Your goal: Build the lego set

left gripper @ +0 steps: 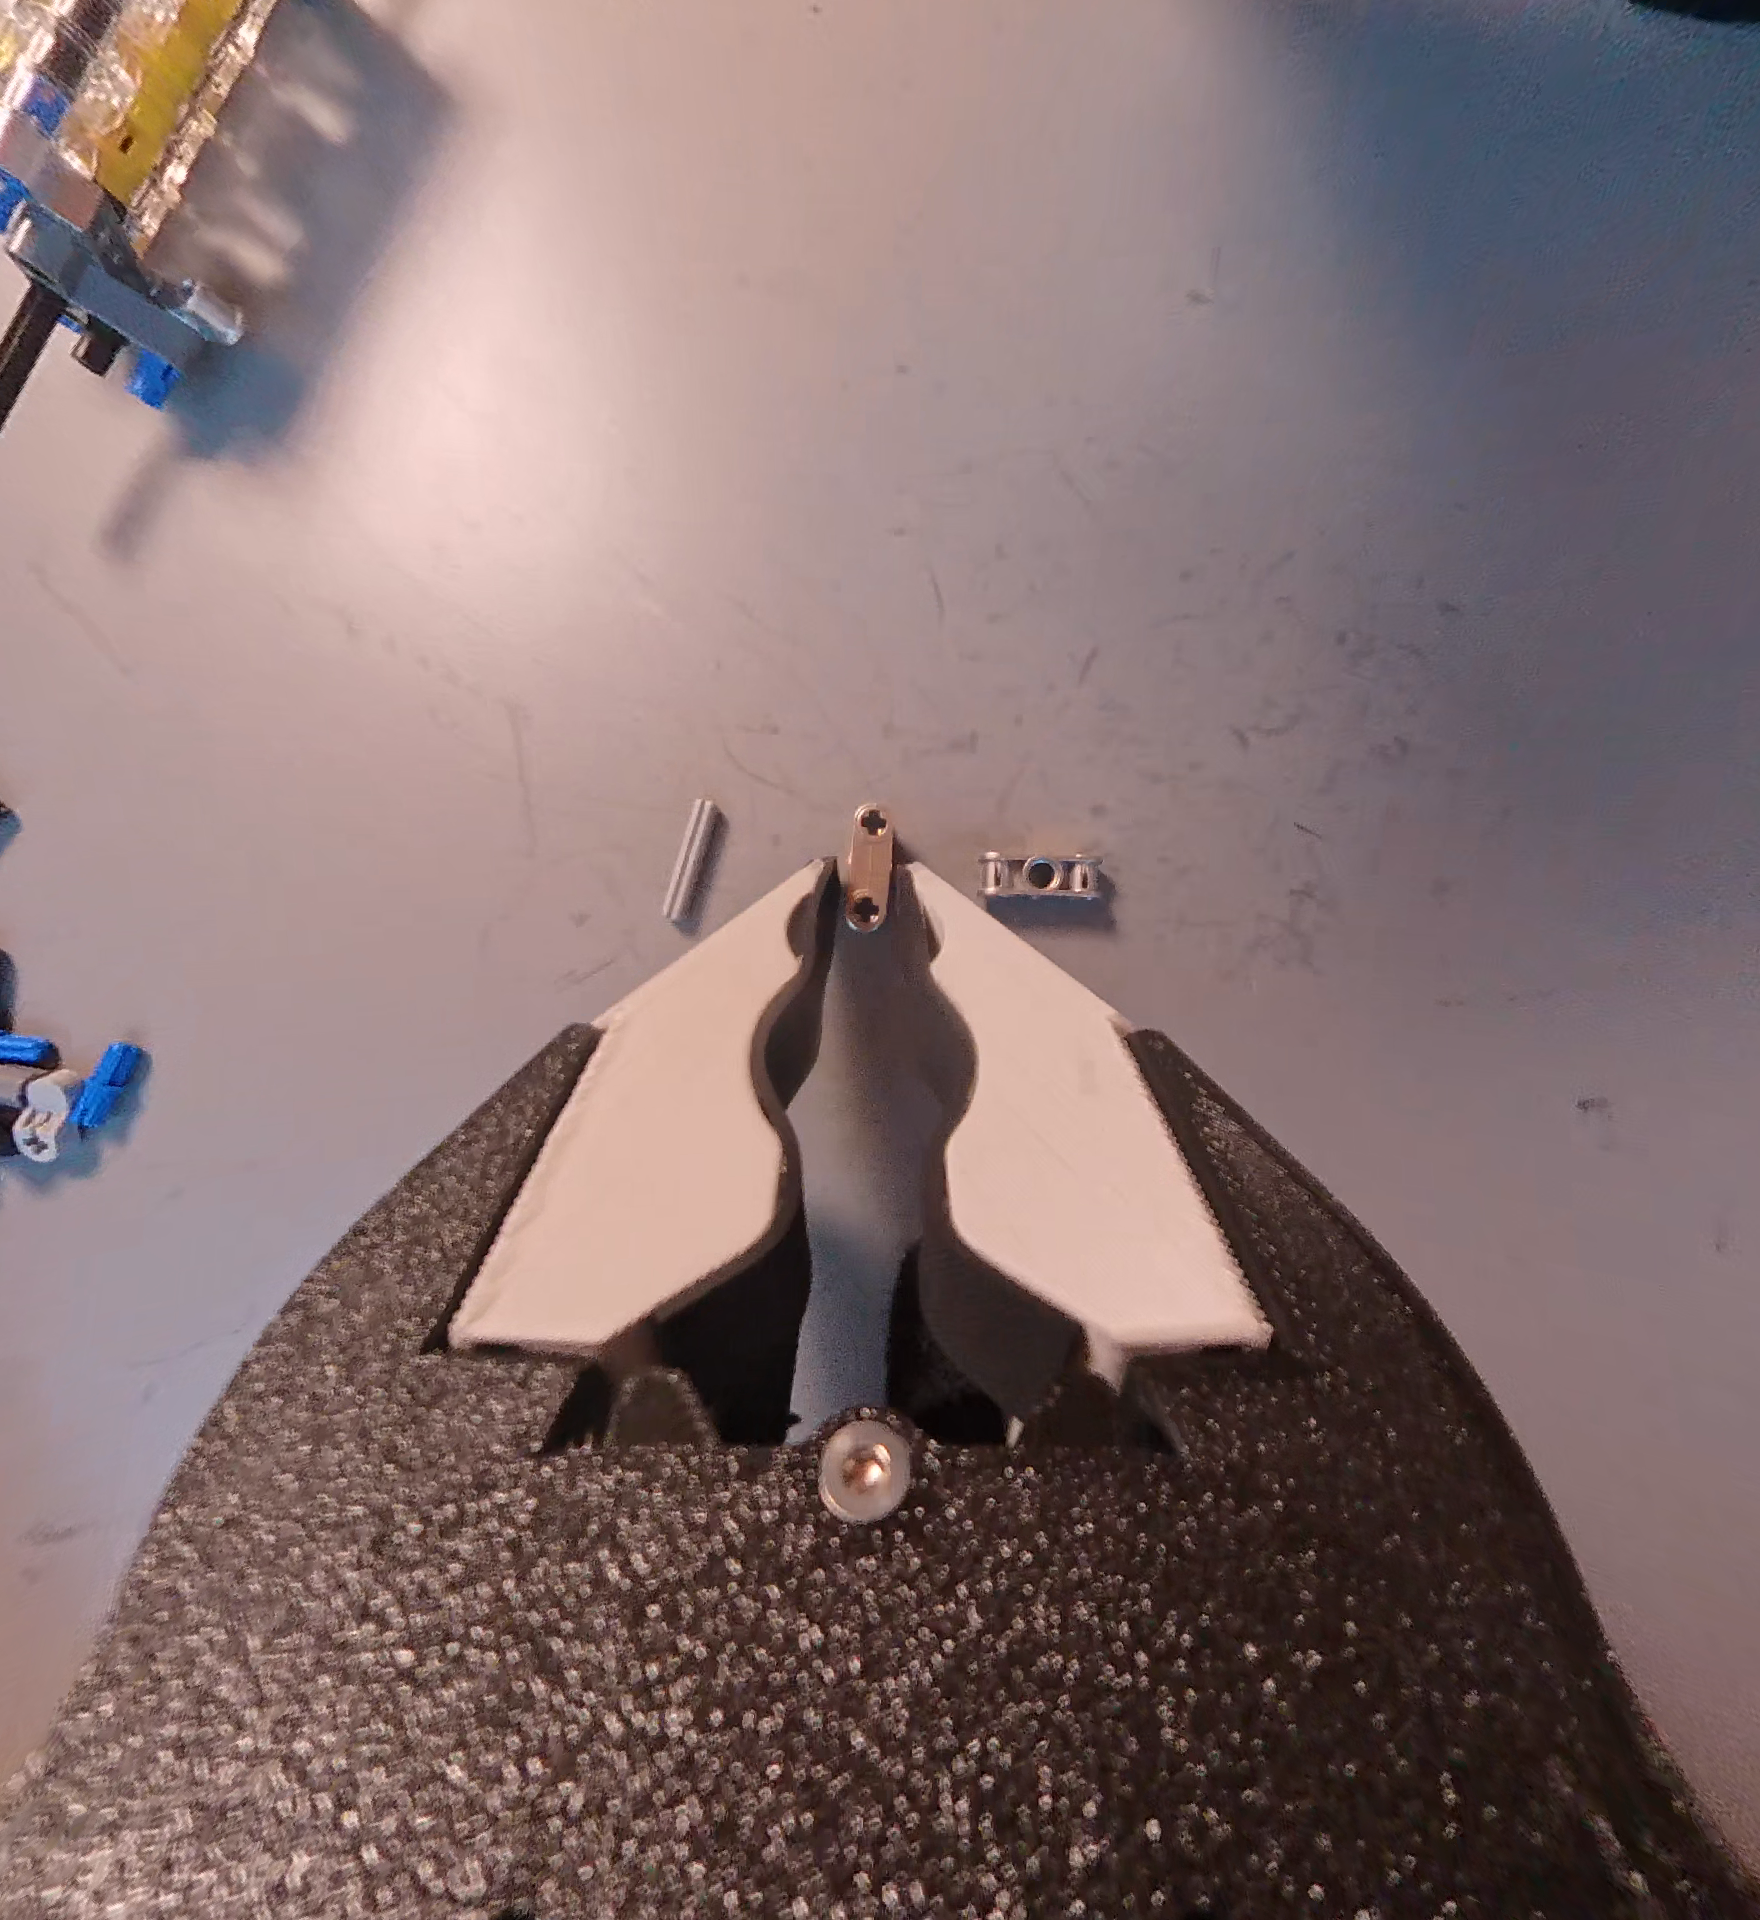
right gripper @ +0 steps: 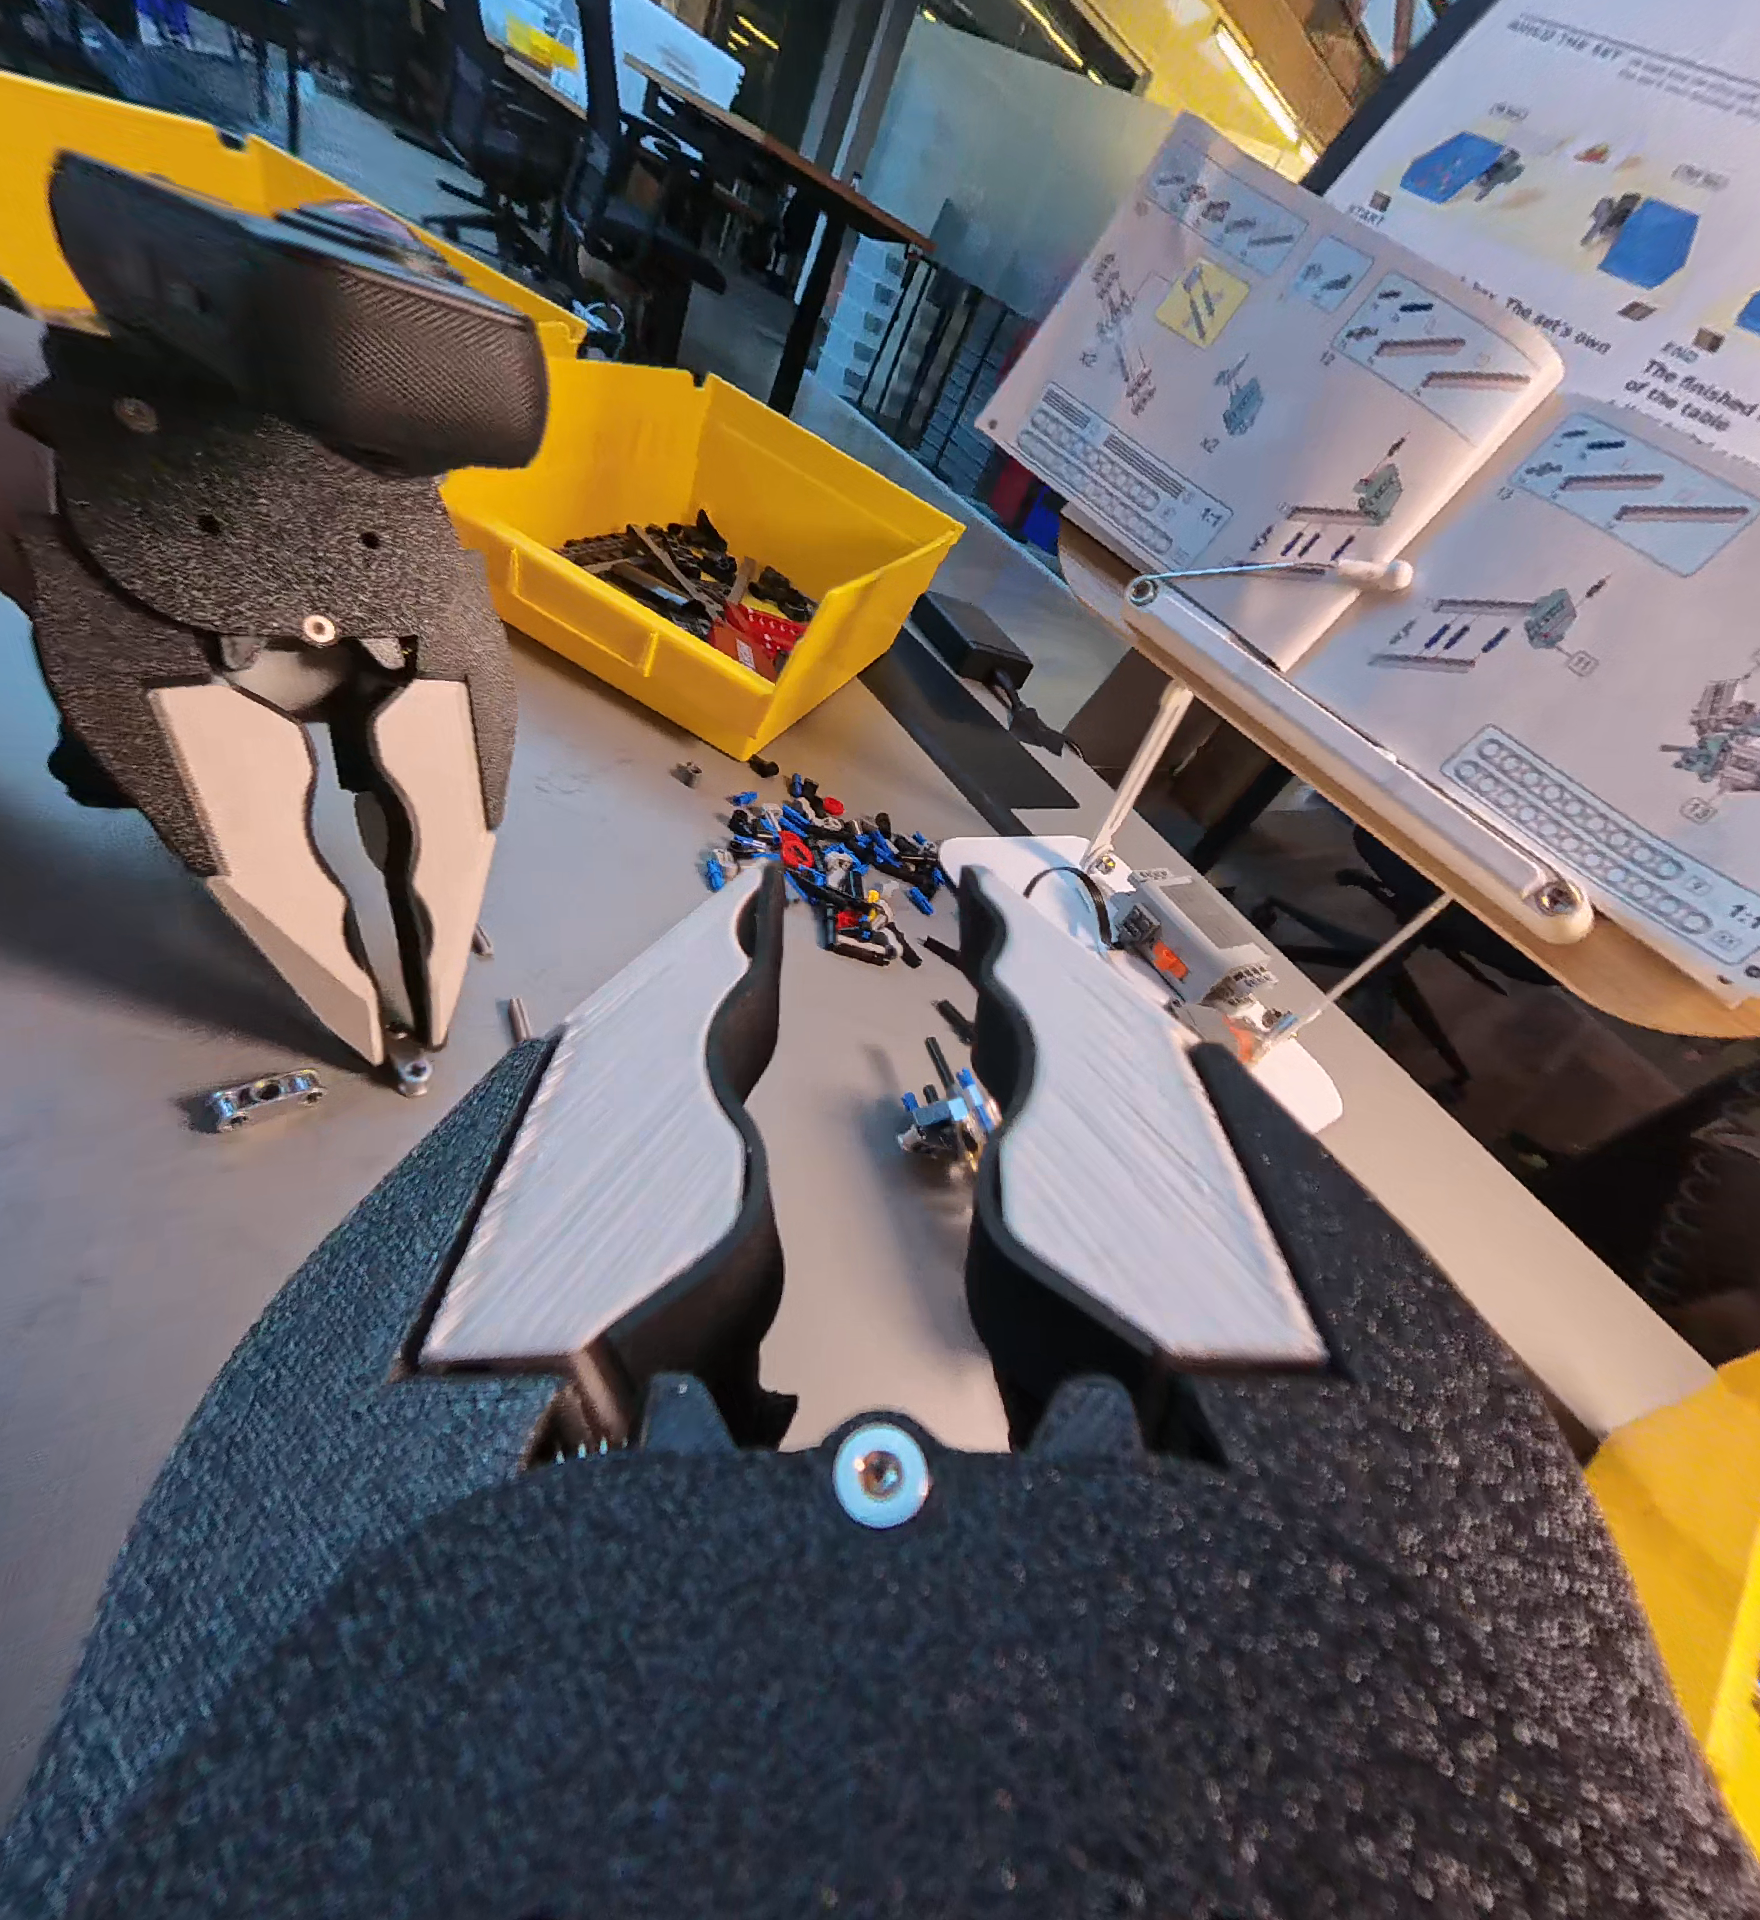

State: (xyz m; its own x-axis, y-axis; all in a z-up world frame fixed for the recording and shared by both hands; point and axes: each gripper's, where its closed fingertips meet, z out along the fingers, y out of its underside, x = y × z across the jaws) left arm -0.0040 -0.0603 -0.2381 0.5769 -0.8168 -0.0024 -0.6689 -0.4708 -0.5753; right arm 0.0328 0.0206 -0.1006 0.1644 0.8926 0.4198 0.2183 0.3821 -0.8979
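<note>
Here, left tongs (left gripper: 871, 868) pinching small grey link (left gripper: 870, 864), long axis pointing away, right tongs (right gripper: 871, 894) agape

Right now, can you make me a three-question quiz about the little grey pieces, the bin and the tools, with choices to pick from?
1. Where is the rod?
A. left of the left tool's tips
B. inside the bin
C. on the booklet

2. What colour is the bin?
A. green
B. yellow
C. white

3. How is the right tool?
A. shut on a link
B. open, holding nothing
C. shut on the rod

Answers:
1. A: in the left wrist view the rod lies on the table just left of the left tool.
2. B: its walls are yellow.
3. B: its fingers stand apart with only table between them; the left tool is the one pinching the small link.
</note>
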